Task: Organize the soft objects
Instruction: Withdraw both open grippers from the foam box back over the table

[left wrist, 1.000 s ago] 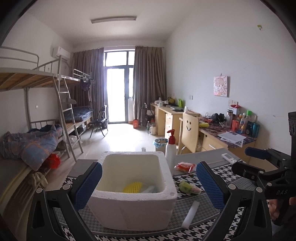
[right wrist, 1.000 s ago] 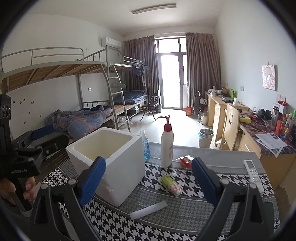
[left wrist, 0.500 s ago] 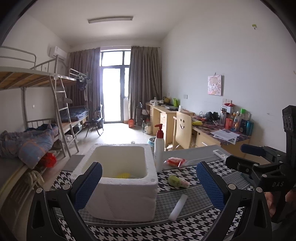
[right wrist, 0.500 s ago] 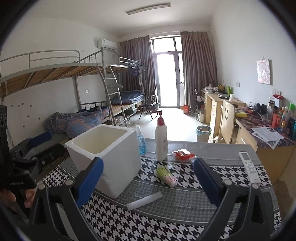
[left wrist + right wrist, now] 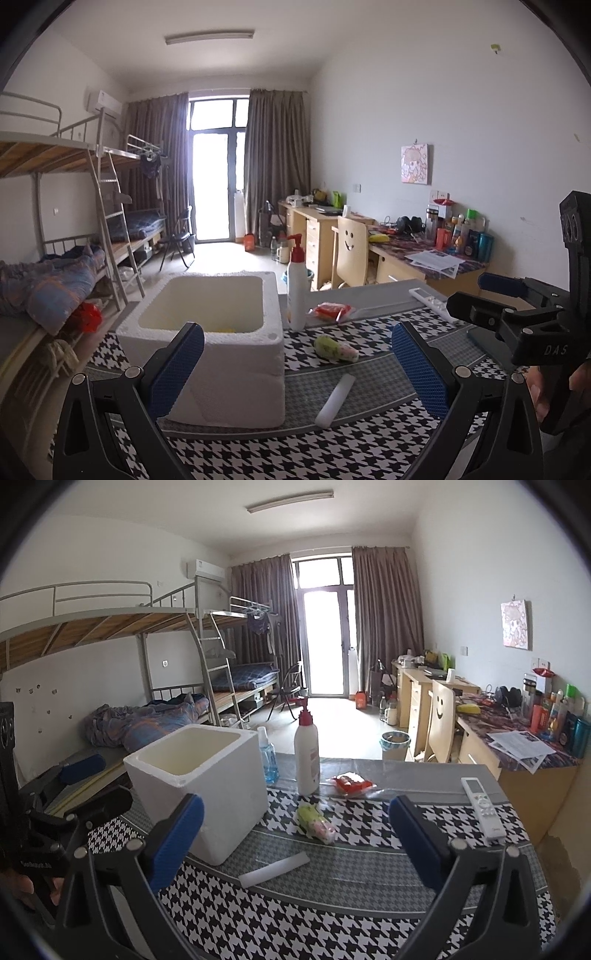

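left gripper (image 5: 295,365) jaws wide apart, nothing between them, foam box (image 5: 221,347) just ahead. right gripper (image 5: 295,842) jaws have just been opening, now wide apart, empty, over the checked tablecloth (image 5: 369,915). green and pink soft toy (image 5: 316,821) lies on the cloth just right of the box, near the pump bottle (image 5: 306,753). red packet (image 5: 351,780) beyond it. white foam strip (image 5: 274,864) nearer the grippers. something yellow (image 5: 225,329) in the box bottom, too hidden to name
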A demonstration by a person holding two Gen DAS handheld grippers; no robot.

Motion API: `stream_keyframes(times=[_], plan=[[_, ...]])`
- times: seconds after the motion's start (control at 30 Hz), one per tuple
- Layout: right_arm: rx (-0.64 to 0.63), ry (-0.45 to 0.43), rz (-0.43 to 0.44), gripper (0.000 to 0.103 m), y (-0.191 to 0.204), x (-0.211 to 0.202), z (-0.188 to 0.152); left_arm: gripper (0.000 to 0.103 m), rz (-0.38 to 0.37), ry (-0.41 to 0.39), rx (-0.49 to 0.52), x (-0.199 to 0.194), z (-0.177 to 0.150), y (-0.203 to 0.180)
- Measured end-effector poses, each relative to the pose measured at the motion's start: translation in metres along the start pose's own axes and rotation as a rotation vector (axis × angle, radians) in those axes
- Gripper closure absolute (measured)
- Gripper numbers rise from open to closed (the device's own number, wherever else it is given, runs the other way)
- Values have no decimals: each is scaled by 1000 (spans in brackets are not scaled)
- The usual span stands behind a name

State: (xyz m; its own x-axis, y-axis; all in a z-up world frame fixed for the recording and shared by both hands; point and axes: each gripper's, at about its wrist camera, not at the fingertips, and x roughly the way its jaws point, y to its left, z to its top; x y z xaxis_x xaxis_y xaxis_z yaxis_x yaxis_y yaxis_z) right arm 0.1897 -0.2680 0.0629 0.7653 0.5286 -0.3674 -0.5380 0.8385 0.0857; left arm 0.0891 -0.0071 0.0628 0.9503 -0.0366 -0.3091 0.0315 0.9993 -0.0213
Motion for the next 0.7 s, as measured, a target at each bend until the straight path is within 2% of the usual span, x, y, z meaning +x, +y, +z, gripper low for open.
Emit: stream_keyframes(times=[0.7], plan=[[-2,24,-23,1,-16,10,-7,1,-74,65,19,12,-23,-17]])
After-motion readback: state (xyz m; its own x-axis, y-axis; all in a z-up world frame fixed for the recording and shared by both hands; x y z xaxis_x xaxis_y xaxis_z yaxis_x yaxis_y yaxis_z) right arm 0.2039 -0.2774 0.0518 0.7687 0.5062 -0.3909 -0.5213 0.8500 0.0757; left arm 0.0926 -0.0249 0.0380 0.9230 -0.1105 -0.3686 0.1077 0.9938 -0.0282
